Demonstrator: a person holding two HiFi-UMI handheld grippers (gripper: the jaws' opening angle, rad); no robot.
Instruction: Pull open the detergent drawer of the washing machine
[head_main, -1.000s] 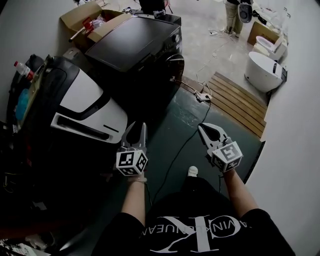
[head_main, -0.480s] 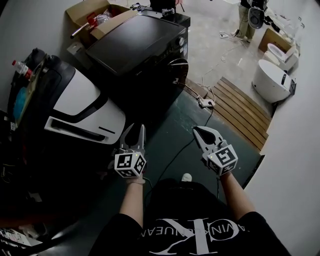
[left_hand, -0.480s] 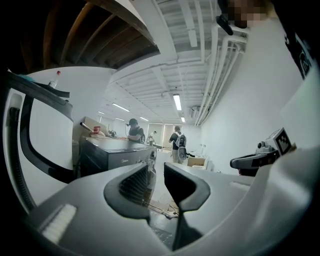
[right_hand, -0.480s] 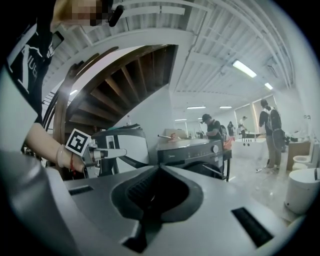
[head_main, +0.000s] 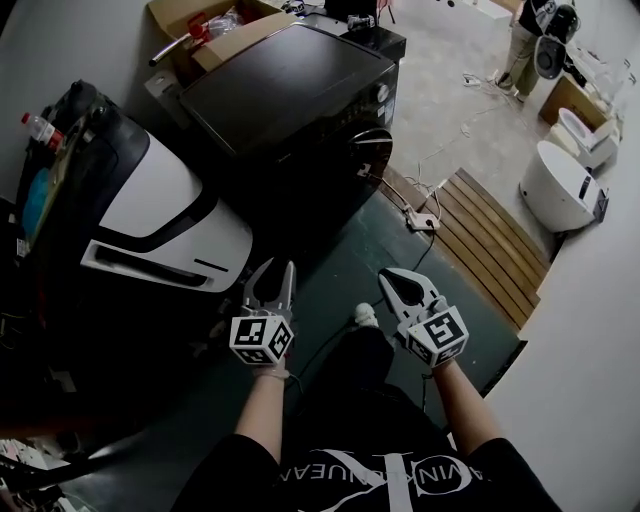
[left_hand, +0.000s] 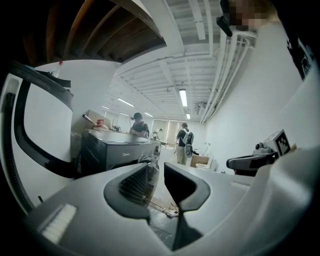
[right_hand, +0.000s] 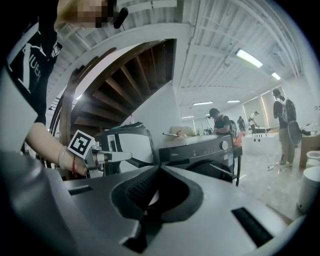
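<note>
The black front-loading washing machine (head_main: 300, 90) stands at the top middle of the head view, its control strip with a knob (head_main: 382, 92) facing right. I cannot make out the detergent drawer's outline. The round door (head_main: 368, 150) looks ajar. My left gripper (head_main: 277, 270) hangs in the air well short of the machine, open and empty. My right gripper (head_main: 388, 280) floats beside it over the dark floor, shut with nothing between its tips. The left gripper view shows the left gripper (left_hand: 159, 170) with a gap and the machine (left_hand: 115, 150) beyond. The right gripper view shows the right gripper (right_hand: 159, 167) with tips touching.
A white-and-black appliance (head_main: 170, 200) stands just left of my left gripper. A cardboard box (head_main: 200, 25) sits behind the washer. A power strip with its cable (head_main: 425, 220), wooden slats (head_main: 490, 235) and a white fixture (head_main: 560, 185) lie to the right. A person (head_main: 530, 30) stands far back.
The person has stepped forward, so the washer and the white appliance sit closer and lower in the head view. Both grippers moved along with no change in their jaws; the right one drifted left.
</note>
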